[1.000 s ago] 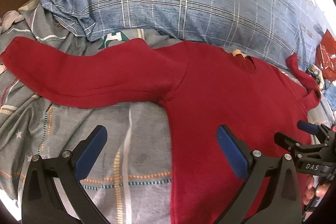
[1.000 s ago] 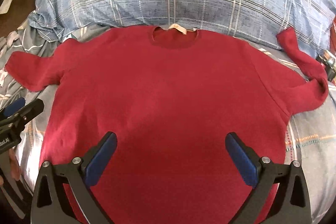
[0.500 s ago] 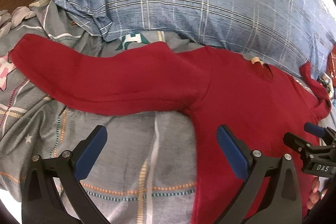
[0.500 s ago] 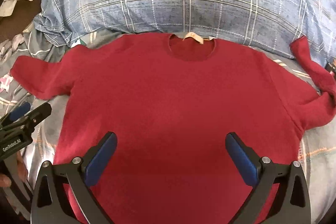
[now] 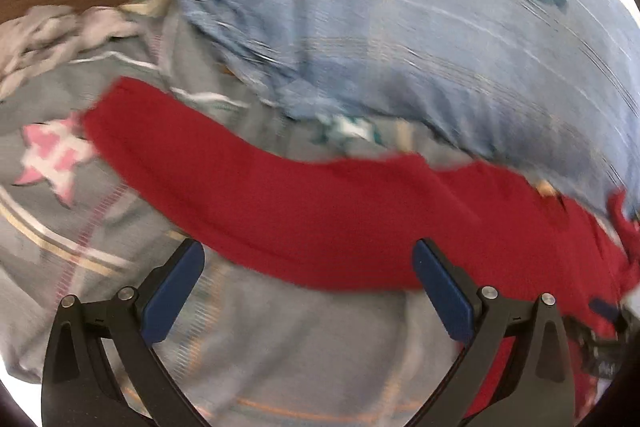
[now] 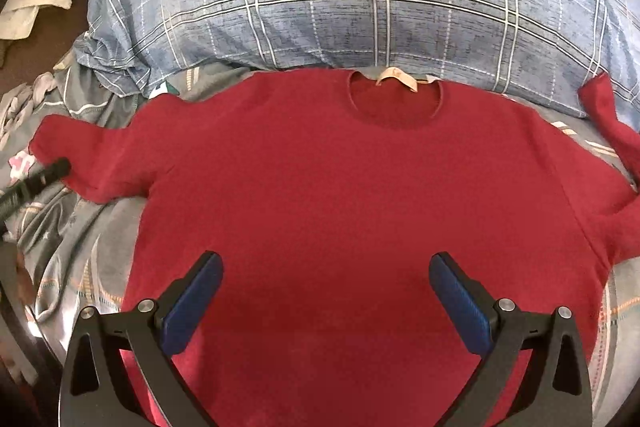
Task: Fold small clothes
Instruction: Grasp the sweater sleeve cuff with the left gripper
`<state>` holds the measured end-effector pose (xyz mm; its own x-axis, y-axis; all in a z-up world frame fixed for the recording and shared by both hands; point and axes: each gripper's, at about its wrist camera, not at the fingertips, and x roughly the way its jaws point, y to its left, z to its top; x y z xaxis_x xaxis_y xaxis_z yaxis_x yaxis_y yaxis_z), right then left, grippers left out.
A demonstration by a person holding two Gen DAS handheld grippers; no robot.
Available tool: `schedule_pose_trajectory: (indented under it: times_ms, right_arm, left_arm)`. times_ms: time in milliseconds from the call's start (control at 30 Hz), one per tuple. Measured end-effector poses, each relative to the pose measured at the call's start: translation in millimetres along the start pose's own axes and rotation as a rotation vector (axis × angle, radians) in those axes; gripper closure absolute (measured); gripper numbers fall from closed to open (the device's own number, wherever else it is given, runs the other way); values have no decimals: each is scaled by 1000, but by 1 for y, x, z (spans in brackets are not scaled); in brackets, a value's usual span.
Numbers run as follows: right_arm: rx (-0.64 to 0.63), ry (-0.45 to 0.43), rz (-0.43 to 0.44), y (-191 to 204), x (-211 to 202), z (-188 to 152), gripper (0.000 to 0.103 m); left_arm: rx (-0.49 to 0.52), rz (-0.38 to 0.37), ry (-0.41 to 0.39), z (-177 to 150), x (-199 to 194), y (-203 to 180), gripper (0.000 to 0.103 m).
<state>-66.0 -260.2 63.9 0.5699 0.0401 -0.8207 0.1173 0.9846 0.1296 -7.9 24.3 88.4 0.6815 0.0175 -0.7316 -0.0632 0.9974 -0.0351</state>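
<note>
Bedsheet (image 5: 280, 347) view apparently shifted toward sleeve (image 5: 256, 195)

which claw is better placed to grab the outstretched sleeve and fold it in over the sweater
Left. The open left claw sits right at the outstretched sleeve, while the open right claw hovers mid-body over the red sweater.

Even, soft daylight; the left wrist view is smeared by motion blur, the right wrist view sharp; fisheye edges bend and darken.
</note>
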Motion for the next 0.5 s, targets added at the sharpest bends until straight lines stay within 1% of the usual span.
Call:
schedule_pose_trajectory:
  times_ms: [200, 233, 300, 333, 400, 467, 500]
  right_arm:
    - [11, 13, 22, -1, 4, -2, 0]
    - [14, 14, 24, -1, 4, -2, 0]
    - [17, 13, 27, -1, 4, -2, 0]
    - [18, 14, 30, -1, 4, -3, 0]
    - [19, 15, 32, -1, 4, -3, 0]
    - [21, 19, 34, -2, 5, -3, 0]
    - [22, 22, 36, -2, 6, -3, 0]
  left_arm:
    - [-120, 181, -34, 28, 20, 51, 0]
    - [-146, 204, -33, 32, 26, 60, 3]
    - [-178, 217, -16, 38, 39, 72, 7]
    - [-191, 214, 6, 42, 50, 77, 10]
    - [-208, 218, 38, 46, 65, 83, 19]
    - [-189, 233, 0, 52, 69, 80, 20]
    - [-177, 235, 1, 55, 70, 77, 26]
